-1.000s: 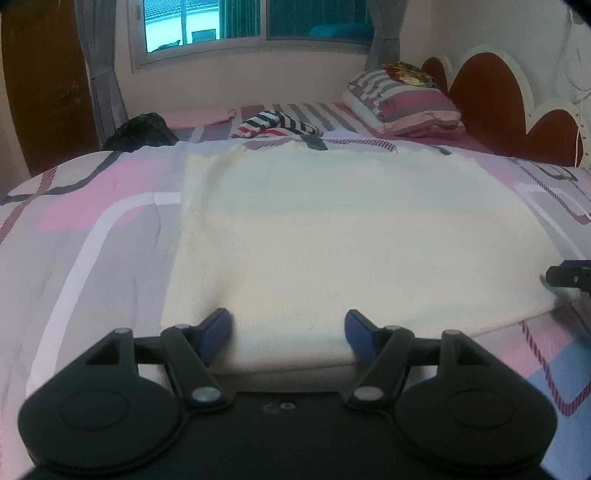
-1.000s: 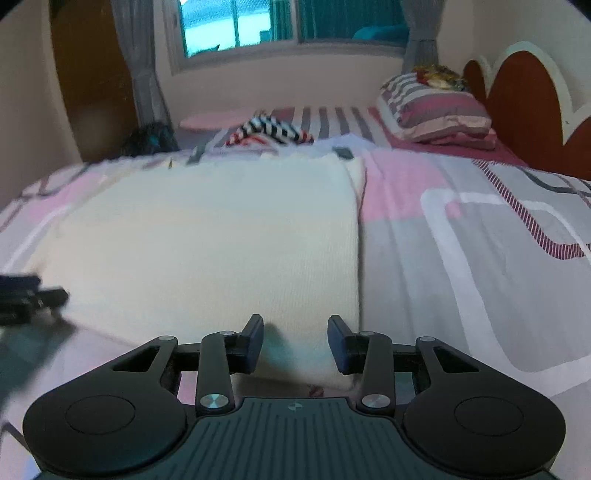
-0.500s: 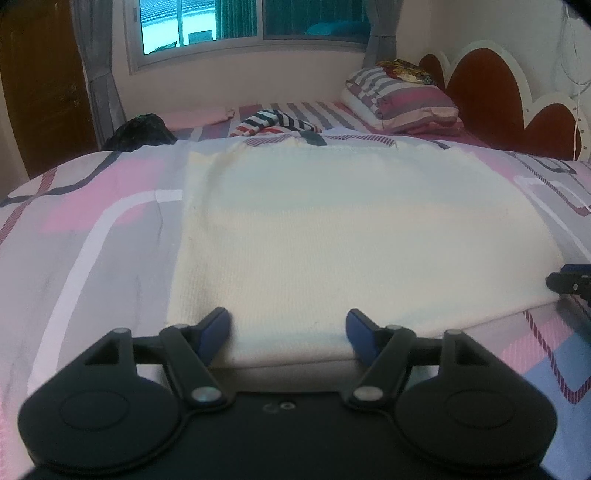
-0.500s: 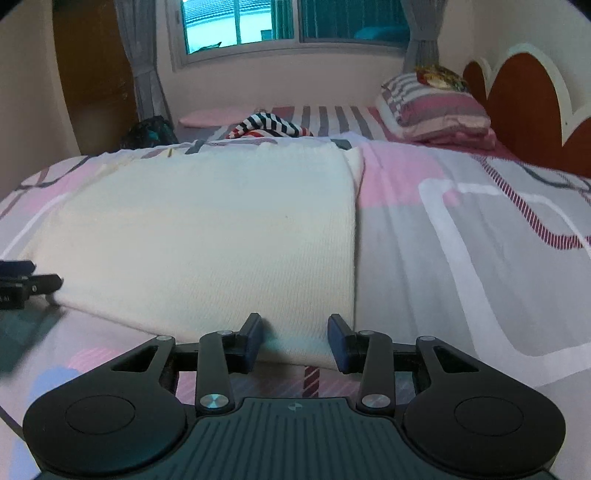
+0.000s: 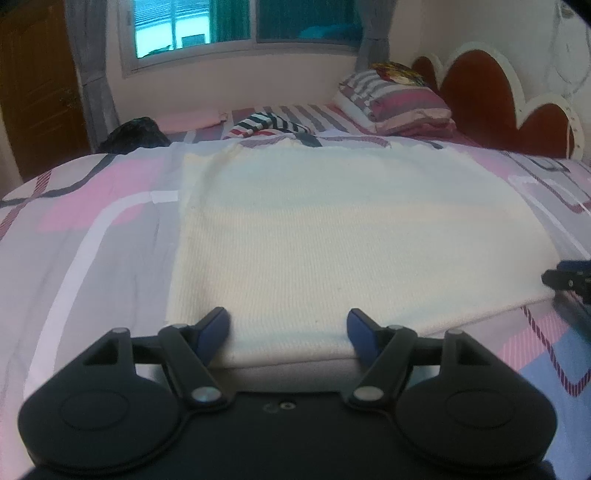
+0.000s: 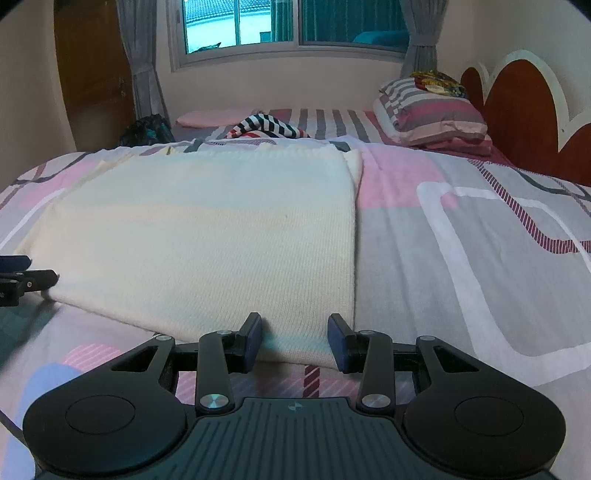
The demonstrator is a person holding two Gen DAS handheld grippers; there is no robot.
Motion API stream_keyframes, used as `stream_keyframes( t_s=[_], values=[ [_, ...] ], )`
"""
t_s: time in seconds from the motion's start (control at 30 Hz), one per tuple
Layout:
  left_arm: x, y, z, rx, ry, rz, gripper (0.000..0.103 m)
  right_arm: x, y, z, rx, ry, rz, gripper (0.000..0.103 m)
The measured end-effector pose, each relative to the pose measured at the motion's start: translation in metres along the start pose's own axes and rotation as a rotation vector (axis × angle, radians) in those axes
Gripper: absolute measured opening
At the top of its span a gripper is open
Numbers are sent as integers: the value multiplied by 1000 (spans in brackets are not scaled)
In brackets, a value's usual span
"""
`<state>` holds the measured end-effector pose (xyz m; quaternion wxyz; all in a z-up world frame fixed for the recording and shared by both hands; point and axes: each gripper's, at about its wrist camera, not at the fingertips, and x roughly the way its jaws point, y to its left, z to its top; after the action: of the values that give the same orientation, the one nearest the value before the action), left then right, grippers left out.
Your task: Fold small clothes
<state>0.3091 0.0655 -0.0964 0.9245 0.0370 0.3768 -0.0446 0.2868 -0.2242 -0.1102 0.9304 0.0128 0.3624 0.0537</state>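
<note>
A bed (image 5: 92, 236) in a pink, grey and white patterned cover is filling both views, running back to a wall with a window (image 6: 295, 26). A dark red scalloped headboard (image 6: 524, 110) is standing at the bed's right side.

A cream knit cloth (image 5: 332, 236) is lying flat on the bed in a wide rectangle, its near hem facing both grippers and its far edge reaching toward the striped sheet behind it. In the right wrist view the cloth (image 6: 207, 236) is showing a straight right edge with a second layer peeking out at the far corner.

Beyond the cloth, striped pillows (image 6: 432, 110) are stacked against the headboard. A striped garment (image 5: 269, 123) is lying crumpled just past the cloth's far edge, and a dark bundle (image 5: 133, 134) is sitting at the bed's far left corner.

The left gripper (image 5: 289, 326) is sitting at the cloth's near hem toward its left corner, jaws spread wide, with the hem lying between the blue pads (image 5: 214, 326) and neither pad pressing on it. The right gripper (image 6: 295, 338) is sitting at the near right corner of the cloth, jaws parted more narrowly, the corner lying between its pads (image 6: 341, 341) without being pinched. Each gripper's tip is showing at the edge of the other's view, beside the cloth's hem.
</note>
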Motion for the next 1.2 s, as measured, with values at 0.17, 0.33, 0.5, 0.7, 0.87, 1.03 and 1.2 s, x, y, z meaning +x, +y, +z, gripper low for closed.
stream_keyframes(
  t_s=[0.17,0.33,0.5,0.7,0.87,1.03,1.2],
  values=[
    [0,8,4,17,25,-38,73,1,-1,1,-3,9,4,39],
    [-19,13,5,-78,31,-42,68,-4,-4,9,25,28,11,40],
    [-38,40,-25,-470,15,-165,36,-31,-9,9,115,-54,135,2],
    [-15,68,-58,-932,-108,-273,40,-27,-6,19,219,-72,242,0],
    [6,70,-47,-998,-177,-282,46,-9,6,40,244,-77,277,0],
    [25,65,-31,-1002,-207,-222,37,32,14,65,293,-75,314,0],
    [40,69,-22,-1007,-188,-198,11,70,24,79,354,-62,359,0]
  ],
)
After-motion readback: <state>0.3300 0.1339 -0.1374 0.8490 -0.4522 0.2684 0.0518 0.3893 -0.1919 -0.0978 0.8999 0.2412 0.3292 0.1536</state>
